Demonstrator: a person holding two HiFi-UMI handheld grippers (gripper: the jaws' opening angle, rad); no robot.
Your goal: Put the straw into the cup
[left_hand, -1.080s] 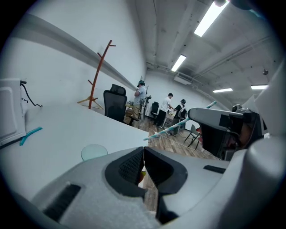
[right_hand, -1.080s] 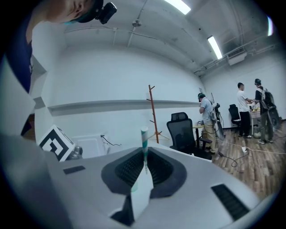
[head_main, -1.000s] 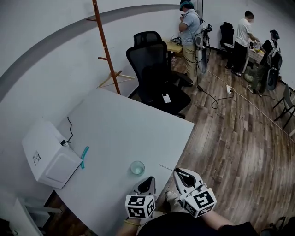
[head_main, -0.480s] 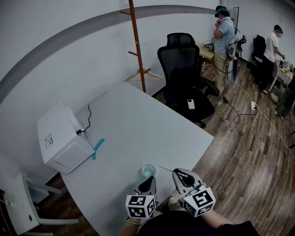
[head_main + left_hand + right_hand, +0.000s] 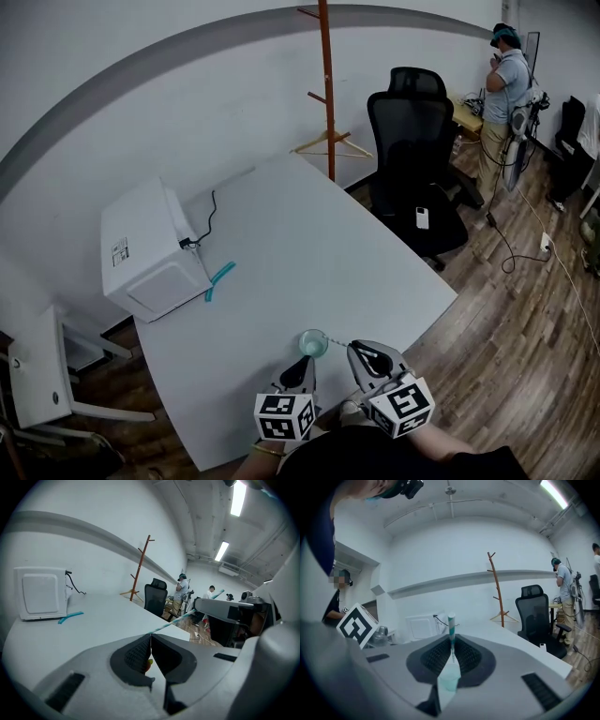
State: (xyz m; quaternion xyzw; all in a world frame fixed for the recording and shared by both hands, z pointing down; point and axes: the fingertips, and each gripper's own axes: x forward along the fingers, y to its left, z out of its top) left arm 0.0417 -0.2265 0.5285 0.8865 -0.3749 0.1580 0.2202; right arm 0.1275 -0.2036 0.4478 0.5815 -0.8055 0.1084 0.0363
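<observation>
A small clear cup [image 5: 312,343] stands on the white table [image 5: 309,253] near its front edge. My right gripper [image 5: 359,350] is shut on a teal-and-white striped straw [image 5: 339,342], which lies almost level with its free end at the cup's right rim. In the right gripper view the straw [image 5: 451,626] rises from between the jaws and the cup [image 5: 449,680] shows below them. My left gripper [image 5: 302,367] sits just in front of the cup, shut with nothing held. From the left gripper [image 5: 150,636] view the straw [image 5: 173,620] crosses above the jaw tips.
A white box appliance [image 5: 150,248] with a black cable sits at the table's left, a teal strip [image 5: 220,277] beside it. A black office chair [image 5: 417,178] with a phone on its seat and a wooden coat stand [image 5: 327,84] stand behind the table. A person [image 5: 503,94] stands far right.
The head view has swung left, so the table and room have slid right in the picture. The cup now lies closer to both grippers, and the straw's free end has reached its rim.
</observation>
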